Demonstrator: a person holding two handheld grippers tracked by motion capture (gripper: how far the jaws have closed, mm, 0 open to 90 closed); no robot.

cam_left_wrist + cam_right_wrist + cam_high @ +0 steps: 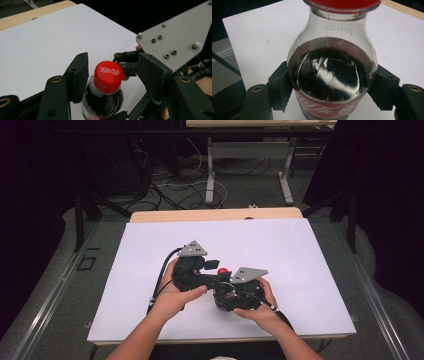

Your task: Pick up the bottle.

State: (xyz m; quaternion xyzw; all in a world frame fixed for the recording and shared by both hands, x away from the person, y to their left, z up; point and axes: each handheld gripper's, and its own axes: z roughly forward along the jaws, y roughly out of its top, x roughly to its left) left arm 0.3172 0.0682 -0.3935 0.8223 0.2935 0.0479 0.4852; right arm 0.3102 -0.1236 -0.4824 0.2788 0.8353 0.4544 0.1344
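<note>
Cola bottle (332,75) stands upright on the white sheet (280,245), approx. table centre. Right gripper (332,87) is clenched on its body at label height, so bracing is done. Red cap (108,76) looks unturned and on. Left gripper (112,72) sits spread around the cap, pads at 9 and 3 o'clock, prob. not touching yet. Left: close, twist off.

Overhead forward-down camera; two close tongs-mounted cameras sharing the bottle (332,75).
</note>
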